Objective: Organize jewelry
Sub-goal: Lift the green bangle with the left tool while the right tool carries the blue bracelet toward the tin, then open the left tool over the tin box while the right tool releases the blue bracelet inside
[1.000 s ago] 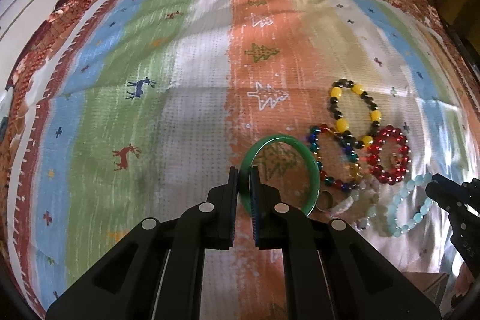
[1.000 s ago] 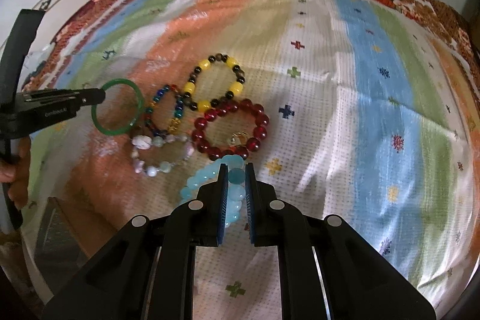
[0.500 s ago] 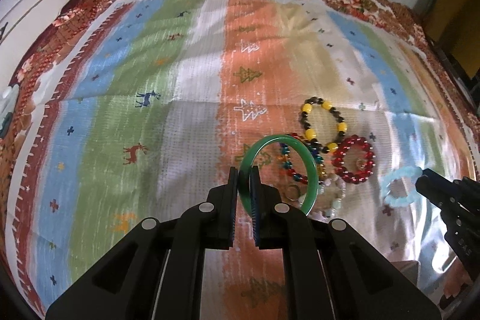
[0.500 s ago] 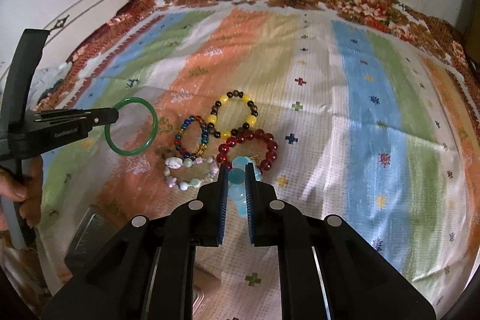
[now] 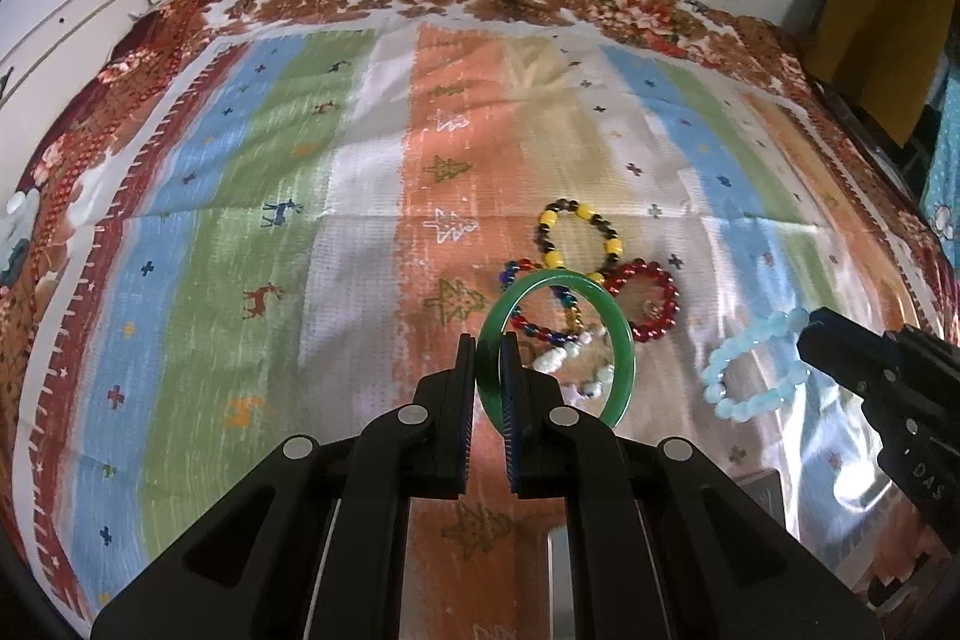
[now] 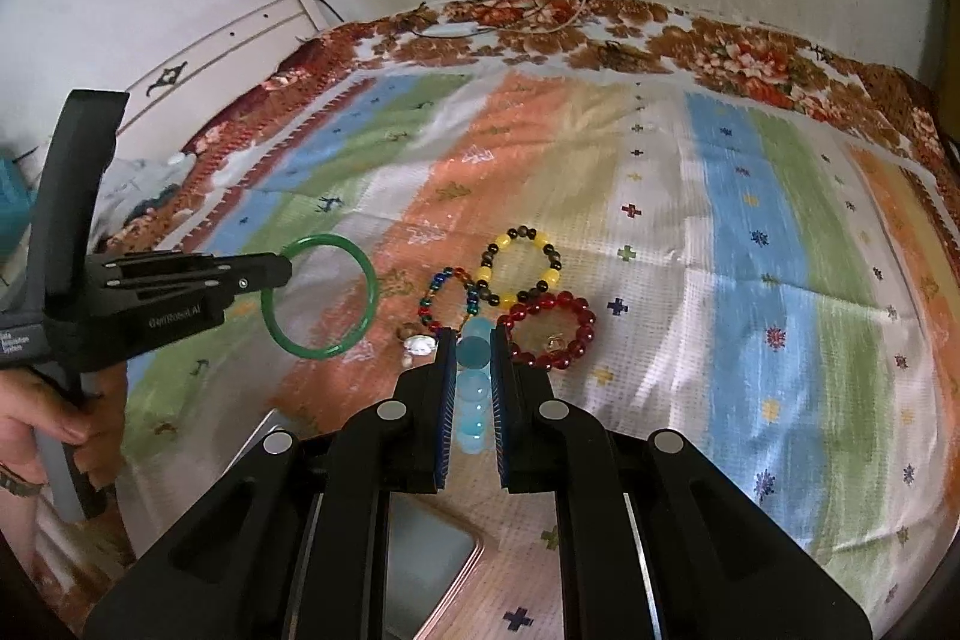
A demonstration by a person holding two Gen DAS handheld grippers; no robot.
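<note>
Bracelets everywhere on this striped cloth (image 5: 360, 244). Left gripper (image 5: 489, 370) is clamped on the green bangle (image 5: 624, 358), held up off the cloth, and right gripper (image 6: 474, 358) is pinched on the pale blue bracelet (image 6: 473, 391), which dangles clear of the bed too. Yellow-black (image 6: 522, 268), red (image 6: 552, 331), multicolour (image 6: 447, 298) and white (image 6: 418, 345) ones lie bunched together on the orange stripe. Tray corner (image 6: 432, 568) pokes out near the bottom edge.
</note>
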